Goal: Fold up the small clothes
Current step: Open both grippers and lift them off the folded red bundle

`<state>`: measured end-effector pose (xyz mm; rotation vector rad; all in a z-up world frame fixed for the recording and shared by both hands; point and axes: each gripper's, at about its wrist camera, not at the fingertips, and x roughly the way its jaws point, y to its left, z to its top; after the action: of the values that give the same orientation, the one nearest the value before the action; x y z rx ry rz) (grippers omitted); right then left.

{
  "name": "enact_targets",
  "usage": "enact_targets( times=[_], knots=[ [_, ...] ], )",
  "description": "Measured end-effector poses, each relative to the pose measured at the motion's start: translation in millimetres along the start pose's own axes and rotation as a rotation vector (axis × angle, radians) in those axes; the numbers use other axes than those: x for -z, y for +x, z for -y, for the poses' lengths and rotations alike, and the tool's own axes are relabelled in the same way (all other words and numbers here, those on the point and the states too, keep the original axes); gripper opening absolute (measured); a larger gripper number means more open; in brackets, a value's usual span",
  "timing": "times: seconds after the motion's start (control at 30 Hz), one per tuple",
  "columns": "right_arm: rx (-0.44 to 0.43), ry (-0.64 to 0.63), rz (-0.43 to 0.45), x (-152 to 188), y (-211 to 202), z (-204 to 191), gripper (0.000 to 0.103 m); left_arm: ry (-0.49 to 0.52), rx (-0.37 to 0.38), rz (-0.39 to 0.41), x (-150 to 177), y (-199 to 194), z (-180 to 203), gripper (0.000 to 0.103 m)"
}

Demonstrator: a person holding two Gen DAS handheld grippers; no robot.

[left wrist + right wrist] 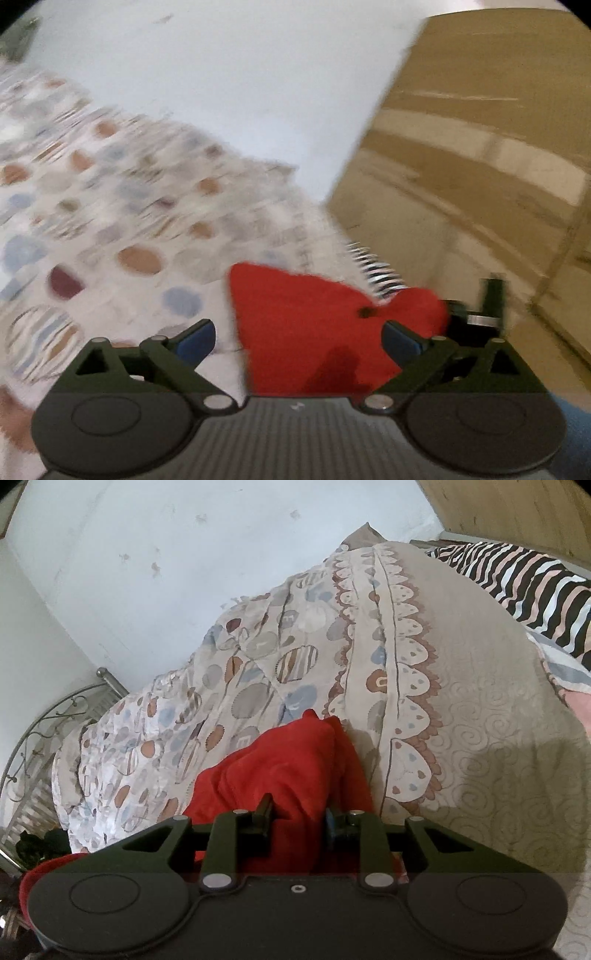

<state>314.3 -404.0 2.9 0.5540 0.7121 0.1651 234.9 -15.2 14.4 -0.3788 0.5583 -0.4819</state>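
A small red garment (306, 328) lies bunched on the patterned bedspread (110, 221). In the blurred left wrist view my left gripper (299, 338) is open, its blue-padded fingers wide apart on either side of the red cloth. The right gripper shows behind the cloth at the right (476, 314). In the right wrist view my right gripper (297, 812) is shut on the red garment (280, 760), which bulges up between and in front of the fingers. Part of the garment hangs below at the lower left (40, 875).
The bedspread (480, 701) with circles and hearts covers a bed. A zebra-striped cloth (524, 587) lies at the far right. A metal bed frame (48, 720) stands at the left. A white wall (221, 74) and wooden furniture (480, 129) lie behind.
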Motion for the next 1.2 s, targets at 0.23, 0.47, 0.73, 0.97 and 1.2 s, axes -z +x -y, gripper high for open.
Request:
enact_targets(
  times=[0.23,0.47,0.73,0.97,1.2],
  knots=[
    [0.059,-0.046,0.018,-1.0,-10.3,-9.7,0.044,-0.019,-0.057,-0.12,-2.1,27.7,-4.5,0.098],
    [0.104,0.003,0.087,-8.2,-47.4,-20.4,0.095,0.044,-0.074,-0.114,0.7,28.8,8.9,0.097],
    [0.073,-0.049,0.06,0.3,-68.3,-70.2,0.102,0.084,-0.083,-0.101,5.7,26.3,15.4,0.095],
    [0.138,-0.185,-0.033,18.8,-56.2,-88.1,0.102,0.16,-0.106,-0.036,16.8,17.0,23.4,0.093],
    [0.162,-0.227,-0.013,46.2,-73.6,-65.2,0.102,0.296,-0.108,-0.017,28.9,14.4,45.9,0.088]
  ],
)
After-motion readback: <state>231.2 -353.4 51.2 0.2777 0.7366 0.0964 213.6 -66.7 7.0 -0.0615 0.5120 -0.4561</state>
